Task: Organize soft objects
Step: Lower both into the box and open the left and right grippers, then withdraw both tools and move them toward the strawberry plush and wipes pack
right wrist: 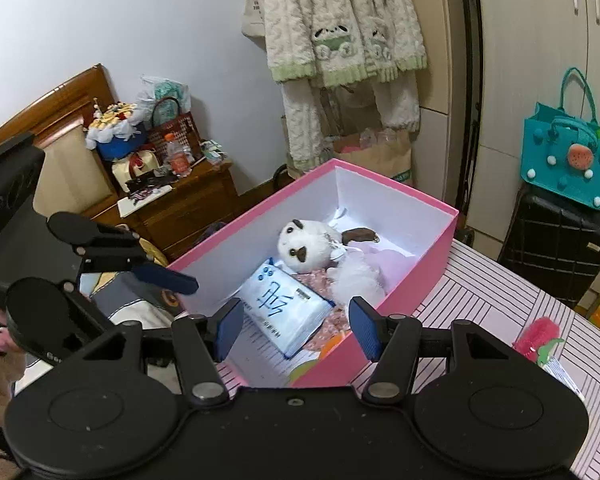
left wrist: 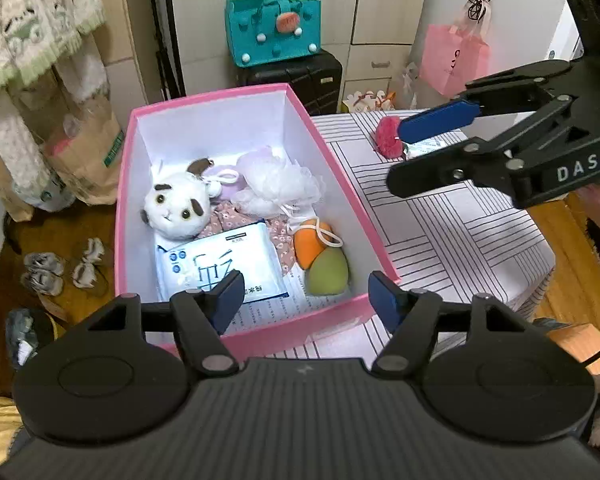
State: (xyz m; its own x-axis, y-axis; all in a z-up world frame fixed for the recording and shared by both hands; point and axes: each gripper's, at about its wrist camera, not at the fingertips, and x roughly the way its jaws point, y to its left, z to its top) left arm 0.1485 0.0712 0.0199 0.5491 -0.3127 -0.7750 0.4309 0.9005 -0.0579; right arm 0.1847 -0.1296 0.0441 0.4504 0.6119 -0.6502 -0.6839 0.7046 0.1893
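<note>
Box [left wrist: 332,148] mostly packed: plush [left wrist: 178,206], wipes [left wrist: 220,260], pouf [left wrist: 280,184], sponges [left wrist: 320,256] inside. Red puff [left wrist: 388,136] and a packet [left wrist: 424,147] remain on the table [left wrist: 460,232], beside the right gripper [left wrist: 400,156]. Both grippers, left [left wrist: 304,300] included, hang apart and empty.

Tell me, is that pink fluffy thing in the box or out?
Out. The pink fluffy thing lies on the striped table, beside the box.

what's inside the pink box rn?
Pink box holds a plush toy, tissue pack, white mesh puff, orange and green sponges and floral cloth, mostly covered. Anything beneath is hidden.
</note>
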